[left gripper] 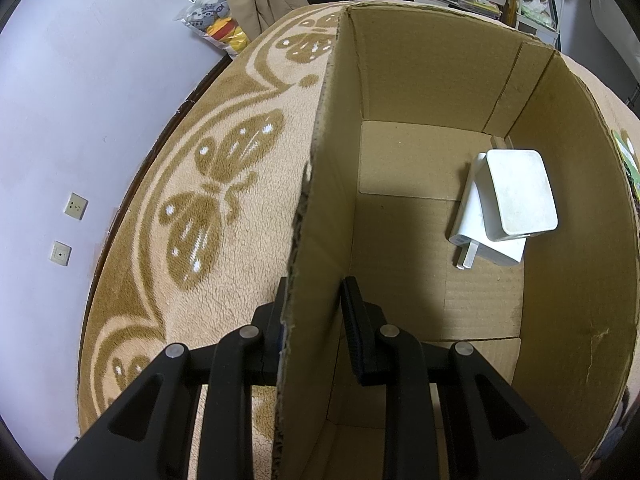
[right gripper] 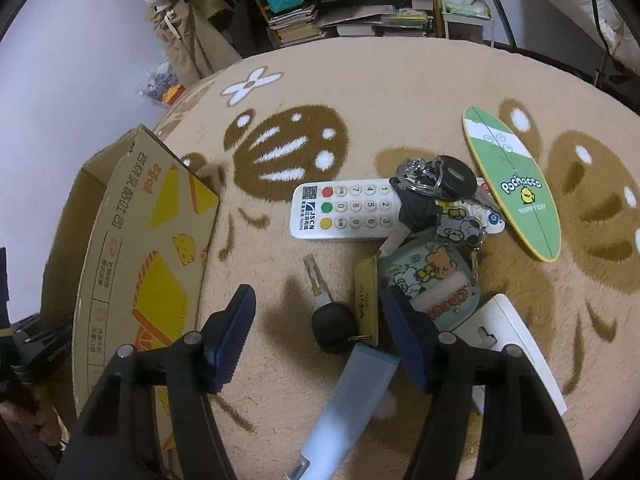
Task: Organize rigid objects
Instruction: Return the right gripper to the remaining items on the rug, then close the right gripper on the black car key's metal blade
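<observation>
Over on the left, the left tongs [left gripper: 316, 320] are clamped tight on the near side wall of the open brown cardboard box [left gripper: 400, 80], one black finger outside, the other inside, tilted steeply down. Inside the box, against the right wall, lie two white items: a white plug adapter with metal prongs [left gripper: 476, 232] flat on the floor, and a white rounded-corner block [left gripper: 520, 196] resting on top of it. The box sits on a beige fleece blanket with brown butterfly patterns [left gripper: 224, 240].

Swinging to the right wrist view, the box shows its printed side, yellow and orange wedge graphics with Chinese characters I can't read. The right tongs [right gripper: 320, 336] stand partly open, blue pads well apart, angled down over the clutter and gripping nothing. Between the pads lies a black-headed silver key [right gripper: 328, 312], with a yellow tag reading "AIMA" [right gripper: 366, 296] just beside it and a pale blue tube [right gripper: 348, 392] running down beneath. The right pad touches or overlaps the edge of a clear cartoon keychain charm with bears and the letters "Chee" [right gripper: 432, 280].

Further back, a white remote control marked "JSCN" with red, green and yellow buttons [right gripper: 348, 210] lies flat, and a bunch of black keys on metal rings [right gripper: 432, 184] sits across its right end. To the right, a green surfboard-shaped card reads "Pochacco" and "HAPPY DAY" [right gripper: 516, 188]. A white flat bracket [right gripper: 516, 340] lies partly behind the right finger.
</observation>
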`<state>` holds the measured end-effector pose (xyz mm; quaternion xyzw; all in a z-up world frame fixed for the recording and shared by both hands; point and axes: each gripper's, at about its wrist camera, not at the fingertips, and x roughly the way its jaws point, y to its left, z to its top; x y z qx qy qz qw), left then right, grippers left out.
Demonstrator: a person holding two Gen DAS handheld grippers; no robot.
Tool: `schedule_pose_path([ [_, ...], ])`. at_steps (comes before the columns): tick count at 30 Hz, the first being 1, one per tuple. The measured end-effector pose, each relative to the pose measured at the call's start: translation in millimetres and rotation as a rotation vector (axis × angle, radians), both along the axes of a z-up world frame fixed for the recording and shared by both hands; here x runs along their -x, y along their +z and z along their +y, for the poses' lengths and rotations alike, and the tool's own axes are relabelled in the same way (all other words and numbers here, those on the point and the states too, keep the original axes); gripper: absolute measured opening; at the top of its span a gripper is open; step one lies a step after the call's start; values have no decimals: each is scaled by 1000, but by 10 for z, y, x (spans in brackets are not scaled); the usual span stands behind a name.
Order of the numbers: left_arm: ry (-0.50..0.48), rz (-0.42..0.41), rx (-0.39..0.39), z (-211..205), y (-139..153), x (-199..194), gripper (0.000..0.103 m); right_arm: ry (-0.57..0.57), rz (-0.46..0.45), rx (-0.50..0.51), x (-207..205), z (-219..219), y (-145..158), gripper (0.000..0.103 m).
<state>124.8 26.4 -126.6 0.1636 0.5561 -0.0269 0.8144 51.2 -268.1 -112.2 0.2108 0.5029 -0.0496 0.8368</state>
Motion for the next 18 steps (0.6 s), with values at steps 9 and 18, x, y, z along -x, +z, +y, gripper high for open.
schedule_pose_path([
  [9, 0, 0, 0, 0, -2, 2, 23, -8, 12, -15, 10, -32, -9, 60],
  [18, 0, 0, 0, -2, -2, 1, 24, 8, 57, -34, -17, 10, -108, 56],
])
